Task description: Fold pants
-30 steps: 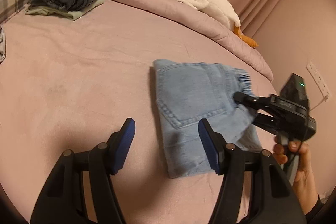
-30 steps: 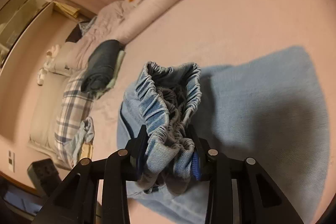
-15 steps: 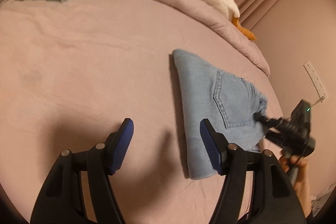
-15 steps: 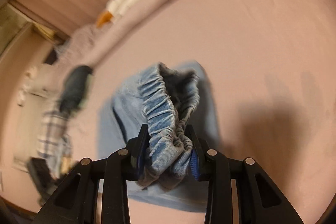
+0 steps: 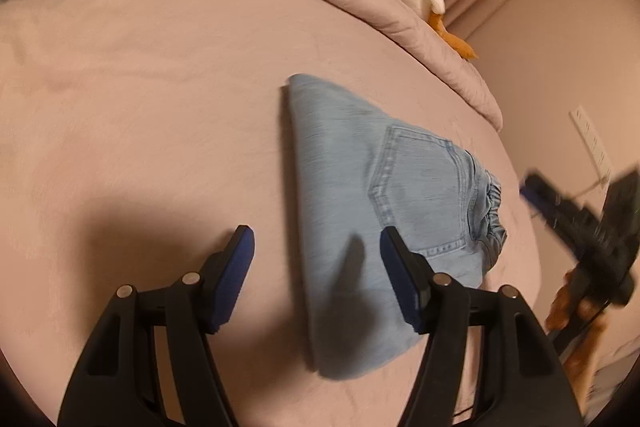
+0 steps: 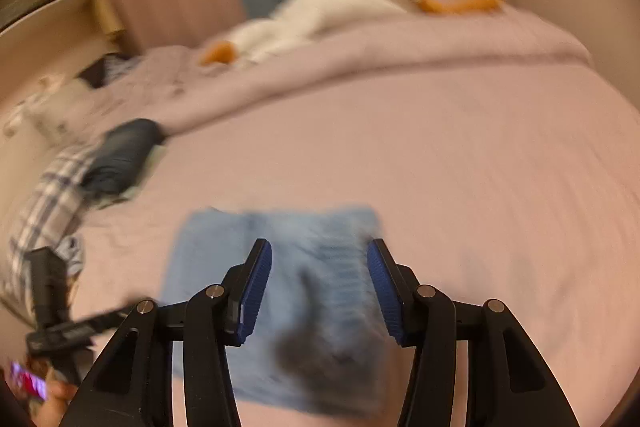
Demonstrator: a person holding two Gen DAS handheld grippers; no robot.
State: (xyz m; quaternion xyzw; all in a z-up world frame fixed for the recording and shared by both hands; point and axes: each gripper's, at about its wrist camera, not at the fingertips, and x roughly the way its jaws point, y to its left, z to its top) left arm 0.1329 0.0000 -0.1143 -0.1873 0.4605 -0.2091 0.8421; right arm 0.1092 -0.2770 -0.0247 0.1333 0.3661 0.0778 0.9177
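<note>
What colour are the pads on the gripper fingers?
Dark blue pads on black fingers, clearest in the left wrist view.

The right gripper [image 6: 319,291] no longer clamps the elastic waistband [image 5: 493,215]; its jaws stand apart and empty above the folded light-blue jeans [image 5: 372,211], which now lie flat on the bed, waistband released.

Motion blur smears the right claw [image 5: 532,189] and the plush goose [image 6: 320,15].
</note>
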